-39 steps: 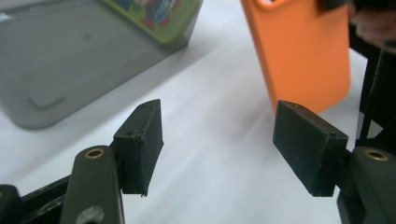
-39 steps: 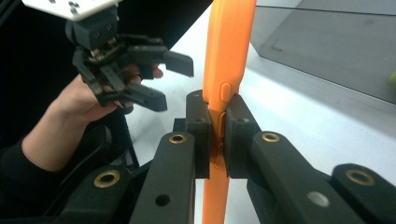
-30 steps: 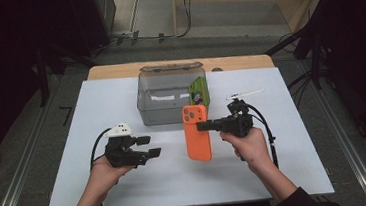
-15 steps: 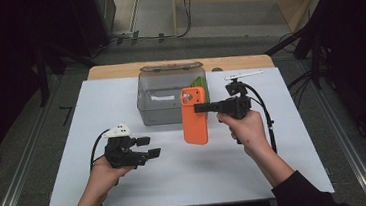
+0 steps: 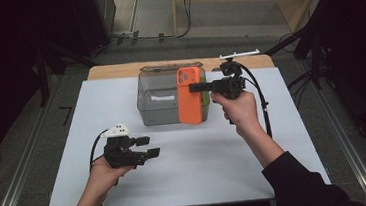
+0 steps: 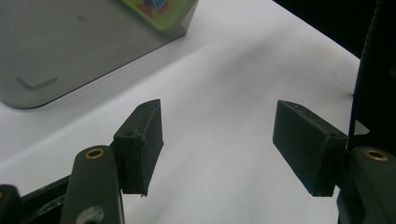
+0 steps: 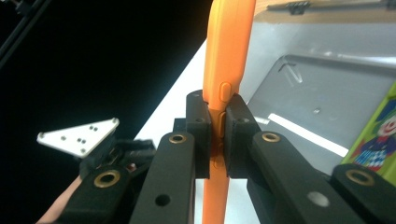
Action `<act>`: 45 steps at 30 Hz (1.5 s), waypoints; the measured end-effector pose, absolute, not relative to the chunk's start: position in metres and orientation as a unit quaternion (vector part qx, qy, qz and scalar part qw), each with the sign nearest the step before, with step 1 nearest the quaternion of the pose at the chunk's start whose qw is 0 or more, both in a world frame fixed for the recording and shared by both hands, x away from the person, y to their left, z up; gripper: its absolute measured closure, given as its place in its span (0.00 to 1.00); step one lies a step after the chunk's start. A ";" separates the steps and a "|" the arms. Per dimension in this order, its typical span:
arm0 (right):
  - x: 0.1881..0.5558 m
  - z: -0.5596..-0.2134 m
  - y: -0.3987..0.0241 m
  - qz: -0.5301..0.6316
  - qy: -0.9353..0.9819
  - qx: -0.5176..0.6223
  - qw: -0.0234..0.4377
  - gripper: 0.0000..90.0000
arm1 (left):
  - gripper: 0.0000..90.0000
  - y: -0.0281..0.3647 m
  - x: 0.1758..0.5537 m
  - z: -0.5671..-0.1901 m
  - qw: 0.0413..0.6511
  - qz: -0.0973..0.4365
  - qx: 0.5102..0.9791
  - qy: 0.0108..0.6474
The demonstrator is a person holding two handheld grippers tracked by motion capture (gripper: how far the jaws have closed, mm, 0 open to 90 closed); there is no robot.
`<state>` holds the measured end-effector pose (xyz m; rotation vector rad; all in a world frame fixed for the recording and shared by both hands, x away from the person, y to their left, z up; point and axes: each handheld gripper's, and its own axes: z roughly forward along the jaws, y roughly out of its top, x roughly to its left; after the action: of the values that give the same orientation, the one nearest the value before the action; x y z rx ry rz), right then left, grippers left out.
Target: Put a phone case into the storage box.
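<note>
left gripper (image 5: 147, 147): black body, white three-cornered plate on top, black cable looping off its back
left gripper pads (image 6: 140, 144): dark, blocky, on black links with brass-coloured pivot rivets
right gripper (image 7: 218, 135): black, brass rivets in its links, black cable trailing off
right sleeve (image 5: 303, 183): dark, long
left forearm: bare, no sleeve

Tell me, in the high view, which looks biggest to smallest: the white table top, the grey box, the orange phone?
1. White table top
2. Grey box
3. Orange phone, held up nearer the camera, so it may look bigger than it is.
</note>
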<state>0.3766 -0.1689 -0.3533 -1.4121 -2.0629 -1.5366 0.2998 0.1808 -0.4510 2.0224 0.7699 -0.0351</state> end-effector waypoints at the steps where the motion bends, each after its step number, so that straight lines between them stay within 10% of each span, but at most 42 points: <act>1: 0.379 -0.352 -0.169 -0.518 -0.700 -0.481 0.101 0.90 | 0.37 0.181 0.300 -0.451 0.469 -0.014 0.825 0.315; 45: 0.449 -0.380 -0.147 -0.461 -0.696 -0.549 0.033 0.89 | 0.38 0.184 0.300 -0.451 0.481 -0.019 0.818 0.316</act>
<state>0.4492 -0.1467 -0.3804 -1.6903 -2.1420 -1.4180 0.3003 0.1837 -0.4506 1.9936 0.7713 -0.0454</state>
